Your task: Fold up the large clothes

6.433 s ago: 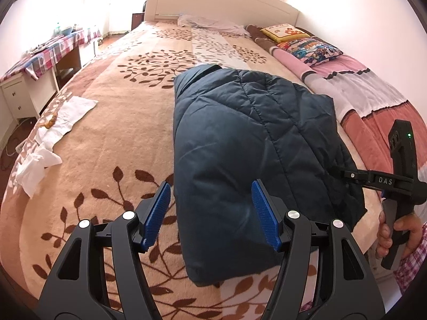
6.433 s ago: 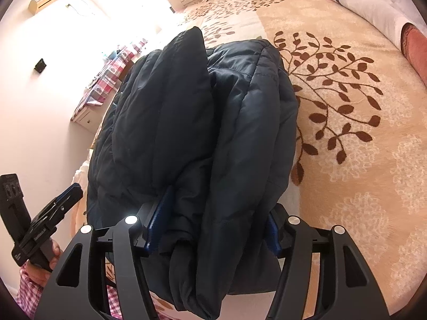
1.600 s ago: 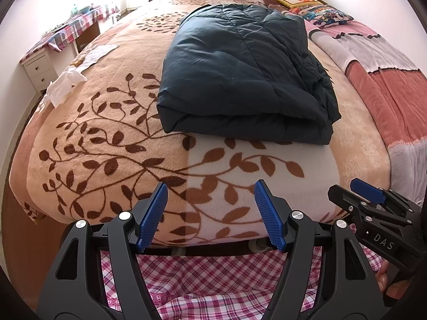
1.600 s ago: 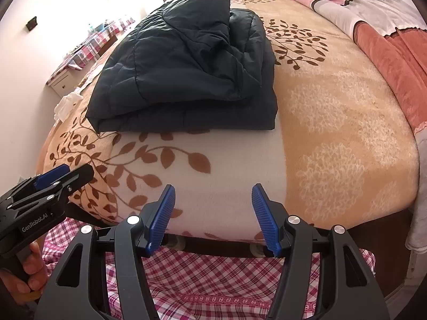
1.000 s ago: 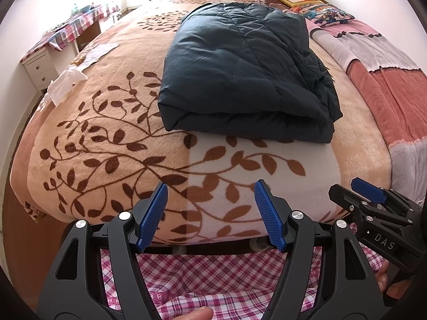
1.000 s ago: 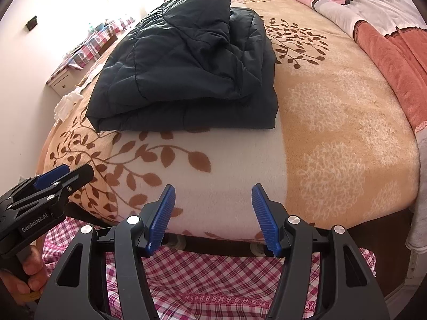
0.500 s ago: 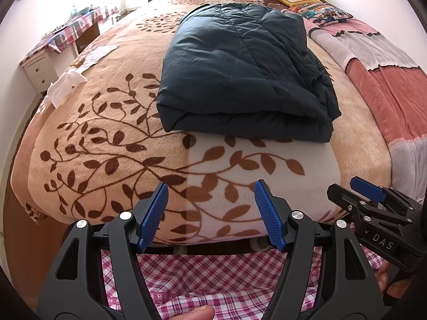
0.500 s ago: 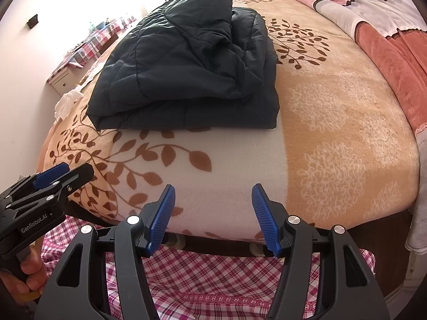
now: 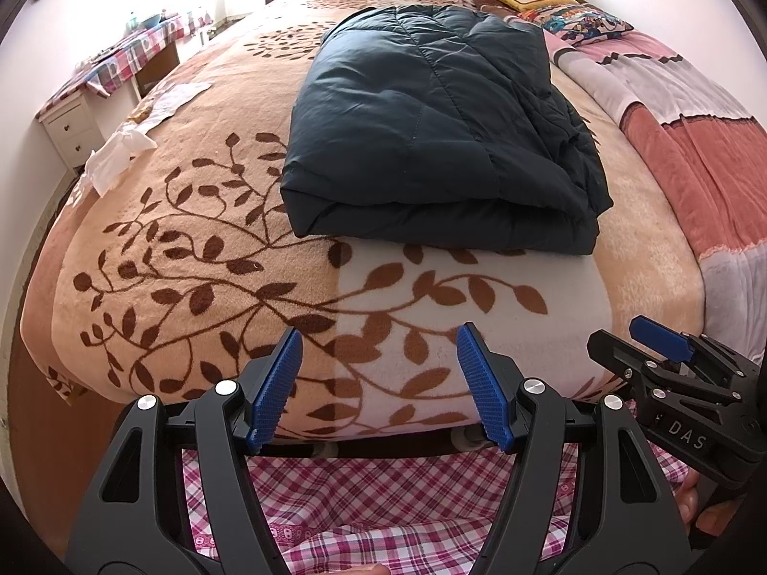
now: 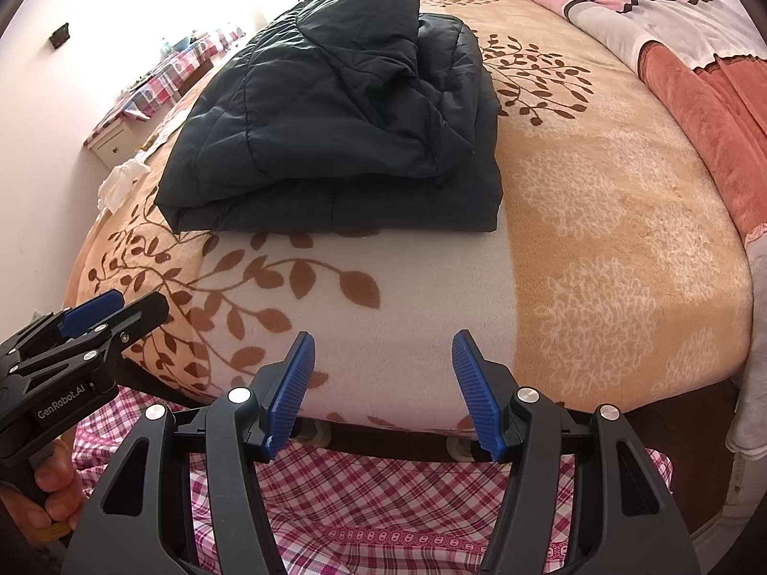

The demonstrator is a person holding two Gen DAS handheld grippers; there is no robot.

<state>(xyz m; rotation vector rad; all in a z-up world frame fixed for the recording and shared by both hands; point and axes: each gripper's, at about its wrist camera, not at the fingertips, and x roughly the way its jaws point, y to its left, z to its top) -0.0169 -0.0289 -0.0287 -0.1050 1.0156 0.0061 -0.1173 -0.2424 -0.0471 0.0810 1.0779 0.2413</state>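
Note:
A dark navy quilted jacket [image 9: 431, 134] lies folded into a thick rectangle on the bed, its folded edge facing me; it also shows in the right wrist view [image 10: 335, 120]. My left gripper [image 9: 378, 383] is open and empty, held off the foot of the bed, well short of the jacket. My right gripper [image 10: 381, 388] is open and empty, also off the bed's foot edge. Each gripper shows from the side in the other's view, the right one [image 9: 671, 373] and the left one [image 10: 86, 330].
The bed [image 9: 191, 263] has a beige blanket with brown leaf print. A pink and white quilt [image 9: 685, 110] and pillows [image 9: 575, 14] lie along the right. White cloths [image 9: 115, 158] lie at the left edge. A nightstand [image 9: 72, 124] stands left. Pink checked fabric [image 10: 383, 517] is below the grippers.
Since 6.4 s ago both grippers let go of the jacket and pulled back off the bed's foot. Over the last second almost nothing has moved.

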